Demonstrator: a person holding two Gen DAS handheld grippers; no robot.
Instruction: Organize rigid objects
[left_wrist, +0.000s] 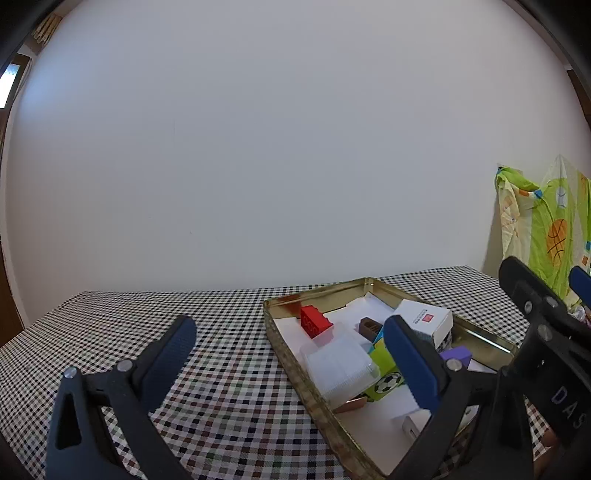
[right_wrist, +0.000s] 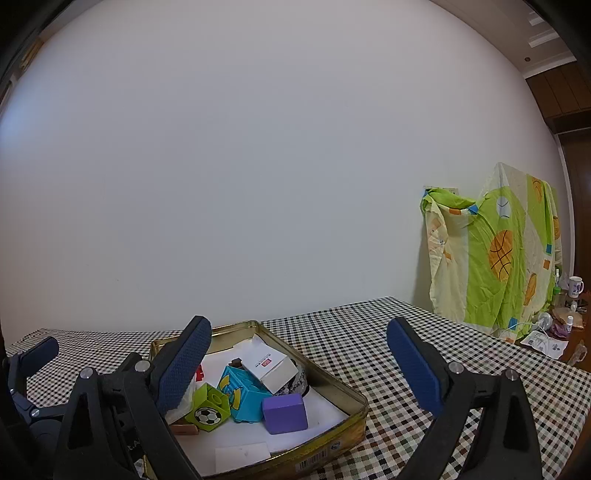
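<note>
A: Grippers, quick.
B: Two. Left gripper (left_wrist: 291, 350) has its fingers spread wide, nothing between them. Right gripper (right_wrist: 299, 354) likewise wide apart and empty. Both hover above the checkered tablecloth (left_wrist: 221, 387).

A: Where's the stuff?
B: All in one gold tin tray (left_wrist: 295, 369). From the left gripper it sits ahead and to the right, with that gripper's right finger (left_wrist: 410, 362) over the tray. From the right gripper it sits ahead and to the left, left finger (right_wrist: 184, 365) over its near-left corner.

A: Count the contents.
B: One red brick (left_wrist: 314, 321), far-left of the tray. One clear plastic lidded box (left_wrist: 340, 365), just in front of the brick. One dark brown block (left_wrist: 369, 326). One white carton with a red logo (right_wrist: 269, 365), tilted, leaning on the other pieces. One blue printed block (right_wrist: 240, 395) under it. One green cube with a soccer ball (right_wrist: 208, 406), touching the blue one. One purple cube (right_wrist: 285, 412), just right of the blue block. One wooden piece (right_wrist: 184, 429), mostly hidden under the green cube. White paper lines the tray floor.

A: Anything outside the tray?
B: One green and yellow sheet with basketballs (right_wrist: 495, 251), hanging far right of the right gripper. One mug (right_wrist: 576, 286) beyond it, among small clutter too tiny to tell apart.
</note>
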